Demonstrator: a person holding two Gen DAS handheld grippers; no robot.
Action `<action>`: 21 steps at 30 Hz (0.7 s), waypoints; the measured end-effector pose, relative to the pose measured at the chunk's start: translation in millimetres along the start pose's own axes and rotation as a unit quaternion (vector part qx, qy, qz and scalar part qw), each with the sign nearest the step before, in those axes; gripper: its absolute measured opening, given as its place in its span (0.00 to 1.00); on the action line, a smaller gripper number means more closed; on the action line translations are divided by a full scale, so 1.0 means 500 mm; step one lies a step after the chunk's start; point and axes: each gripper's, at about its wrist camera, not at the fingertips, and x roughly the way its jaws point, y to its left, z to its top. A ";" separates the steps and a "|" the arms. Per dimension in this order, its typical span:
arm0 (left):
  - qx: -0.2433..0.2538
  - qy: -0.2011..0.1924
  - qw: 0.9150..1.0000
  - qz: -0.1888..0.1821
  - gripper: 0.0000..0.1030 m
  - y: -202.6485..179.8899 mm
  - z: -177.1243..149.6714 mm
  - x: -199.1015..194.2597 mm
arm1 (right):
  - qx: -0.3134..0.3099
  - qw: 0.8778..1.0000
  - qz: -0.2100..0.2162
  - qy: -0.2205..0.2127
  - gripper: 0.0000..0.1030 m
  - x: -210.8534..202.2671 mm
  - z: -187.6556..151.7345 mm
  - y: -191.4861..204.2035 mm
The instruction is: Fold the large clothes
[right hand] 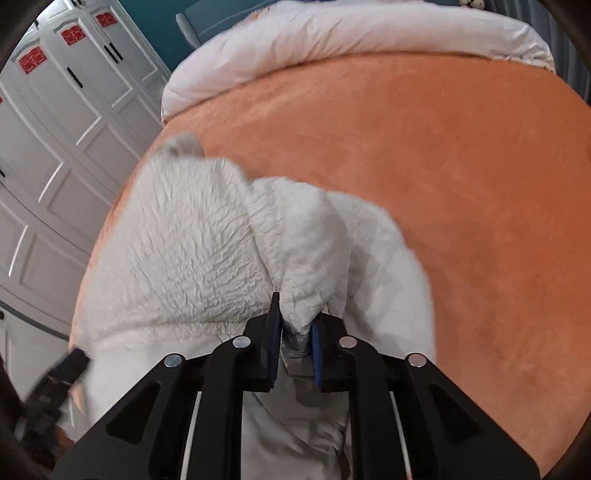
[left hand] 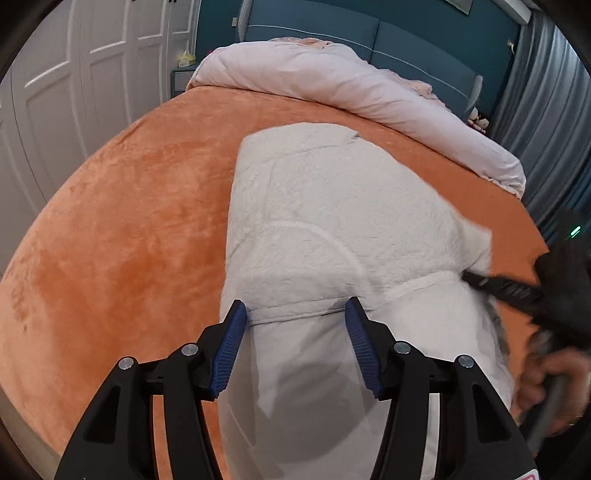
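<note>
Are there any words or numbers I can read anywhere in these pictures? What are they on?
No text can be read.
Red stickers on the white wardrobe doors: a white pattern, too small and blurred to tell whether it is writing.
Red-edged label at the base of the left gripper: cut off by the frame, unreadable.
Green light on the right gripper's body: a glow, not a word.
White garment and orange bedspread: no print.

No readable text, brand or number in either view. Red rectangular stickers (right hand: pixel 72 34) on upper panels of white panelled wardrobe doors (right hand: pixel 55 122) carry pale marks — too small and blurred to read. Small green lit indicator (left hand: pixel 575 232) on black device at right edge of left wrist view — plain light bar, no characters.
</note>
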 end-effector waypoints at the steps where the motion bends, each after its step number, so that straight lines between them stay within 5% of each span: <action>1: -0.004 0.000 1.000 0.002 0.52 0.003 0.001 -0.003 | -0.008 1.000 -0.009 -0.022 0.13 -0.034 0.003 0.015; 5: -0.013 -0.027 1.000 0.008 0.52 0.002 0.027 -0.031 | -0.057 0.993 -0.048 -0.088 0.16 -0.119 0.001 0.103; 9: -0.007 -0.046 0.999 0.009 0.54 -0.026 0.073 -0.029 | -0.103 0.983 -0.107 -0.110 0.25 -0.087 0.012 0.145; 12: 0.018 -0.027 0.999 0.023 0.57 -0.049 0.083 0.018 | -0.072 0.980 -0.151 -0.109 0.29 -0.071 0.019 0.114; 15: 0.028 -0.018 0.999 0.038 0.57 -0.052 0.067 0.049 | -0.030 0.982 -0.136 -0.129 0.28 -0.117 0.003 0.077; 17: 0.038 -0.026 0.998 0.049 0.58 -0.061 0.060 0.053 | -0.069 0.986 -0.089 -0.124 0.22 -0.122 -0.002 0.102; 21: 0.030 -0.028 0.997 0.060 0.62 -0.069 0.060 0.062 | -0.093 0.990 -0.073 -0.070 0.21 -0.009 0.017 0.141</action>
